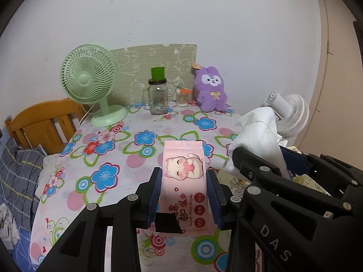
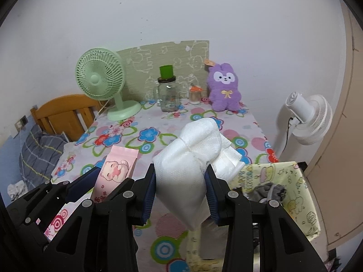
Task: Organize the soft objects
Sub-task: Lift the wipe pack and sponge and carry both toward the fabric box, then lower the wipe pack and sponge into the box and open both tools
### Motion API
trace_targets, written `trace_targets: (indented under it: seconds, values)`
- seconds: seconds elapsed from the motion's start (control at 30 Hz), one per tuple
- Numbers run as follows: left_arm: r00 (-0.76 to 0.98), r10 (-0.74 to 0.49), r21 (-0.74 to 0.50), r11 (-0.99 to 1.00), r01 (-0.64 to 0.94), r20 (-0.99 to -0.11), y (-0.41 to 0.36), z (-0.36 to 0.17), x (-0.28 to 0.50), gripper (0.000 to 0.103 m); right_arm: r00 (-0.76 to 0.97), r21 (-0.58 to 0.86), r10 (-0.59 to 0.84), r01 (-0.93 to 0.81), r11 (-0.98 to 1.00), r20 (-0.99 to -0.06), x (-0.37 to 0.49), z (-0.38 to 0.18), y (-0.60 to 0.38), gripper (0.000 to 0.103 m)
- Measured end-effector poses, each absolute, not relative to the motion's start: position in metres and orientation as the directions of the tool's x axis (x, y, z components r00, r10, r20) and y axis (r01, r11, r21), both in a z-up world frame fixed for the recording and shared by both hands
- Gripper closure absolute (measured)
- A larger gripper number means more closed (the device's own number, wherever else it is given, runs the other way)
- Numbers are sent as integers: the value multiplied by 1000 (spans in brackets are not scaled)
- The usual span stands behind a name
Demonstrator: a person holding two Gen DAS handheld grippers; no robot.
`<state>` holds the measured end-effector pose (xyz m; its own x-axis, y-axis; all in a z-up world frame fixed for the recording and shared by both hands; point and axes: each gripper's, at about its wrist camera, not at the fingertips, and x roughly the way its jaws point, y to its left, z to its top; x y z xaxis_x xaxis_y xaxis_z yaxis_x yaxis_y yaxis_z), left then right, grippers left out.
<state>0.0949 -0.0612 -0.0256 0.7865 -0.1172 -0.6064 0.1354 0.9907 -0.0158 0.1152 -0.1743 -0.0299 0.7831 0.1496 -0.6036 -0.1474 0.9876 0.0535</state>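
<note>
Gripping a pink pack of wet wipes [image 1: 184,179] by its long edges, the left gripper [image 1: 184,179] fills the lower middle of its own view; its blue pads [image 1: 155,195] are drawn in to the width of the pack and press on both sides, holding it clear above the floral tablecloth [image 1: 109,149]. At the right of that view the right gripper [image 2: 181,181] shows beside it, and in its own view its blue pads [image 2: 148,195] squeeze a white bundle of tissue in clear wrap [image 2: 188,170] at lower centre, the bundle bulging above and below the fingers. The wipes pack appears at the lower left of the right wrist view. A patterned fabric bin [image 2: 295,195] sits at the lower right with grey cloth [image 2: 268,191] inside. At the far end of the table stand a green desk fan [image 1: 89,83], a glass jar [image 1: 158,97] and a purple plush rabbit [image 1: 212,89].
</note>
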Motion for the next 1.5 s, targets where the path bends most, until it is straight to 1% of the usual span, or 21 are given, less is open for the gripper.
trace_targets:
  seconds: [1.03,1.5]
  values:
    - [756,-203,-12,968,250,-622,-155,-42,110,64,790,55,63,-38,998,-610,122,-46,-269,60]
    - [711,-227,-11,956,294,-665,-184,-62,126,63,767,76,45,5,997,-640,134,-68,-299,60]
